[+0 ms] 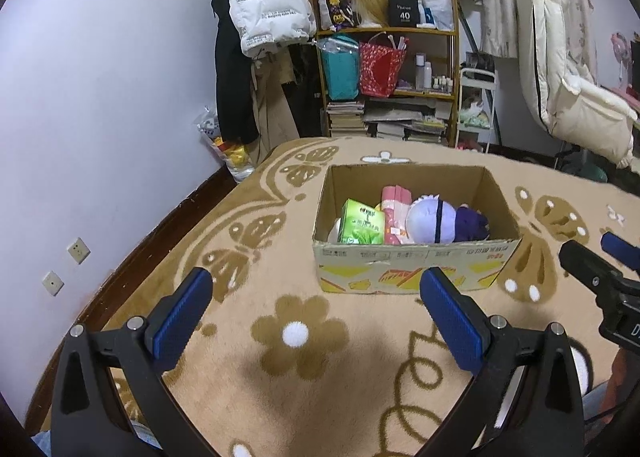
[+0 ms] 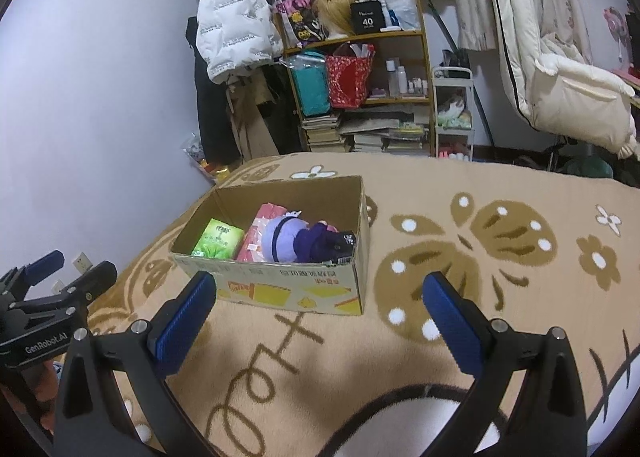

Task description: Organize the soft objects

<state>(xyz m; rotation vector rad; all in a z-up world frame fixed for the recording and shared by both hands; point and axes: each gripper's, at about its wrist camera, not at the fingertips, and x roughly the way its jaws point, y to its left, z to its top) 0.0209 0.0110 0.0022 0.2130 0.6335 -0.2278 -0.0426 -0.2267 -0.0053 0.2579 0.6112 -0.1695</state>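
Observation:
An open cardboard box (image 1: 416, 261) (image 2: 296, 289) stands on the tan patterned blanket. Inside lie a green tissue pack (image 1: 362, 223) (image 2: 218, 239), a pink soft pack (image 1: 394, 213) (image 2: 258, 235) and a plush doll with a lilac head and purple body (image 1: 440, 223) (image 2: 296, 239). My left gripper (image 1: 316, 297) is open and empty, a little in front of the box. My right gripper (image 2: 320, 301) is open and empty, in front of the box's right corner. The right gripper also shows at the right edge of the left wrist view (image 1: 600, 261); the left gripper shows at the left edge of the right wrist view (image 2: 60, 273).
The blanket (image 1: 320, 377) (image 2: 500, 257) covers a bed that ends near the left wall (image 1: 100, 97). Beyond the bed stand a cluttered shelf (image 1: 388, 81) (image 2: 360, 77), hanging coats (image 1: 268, 5) and a cream quilt (image 1: 568, 69) at the right.

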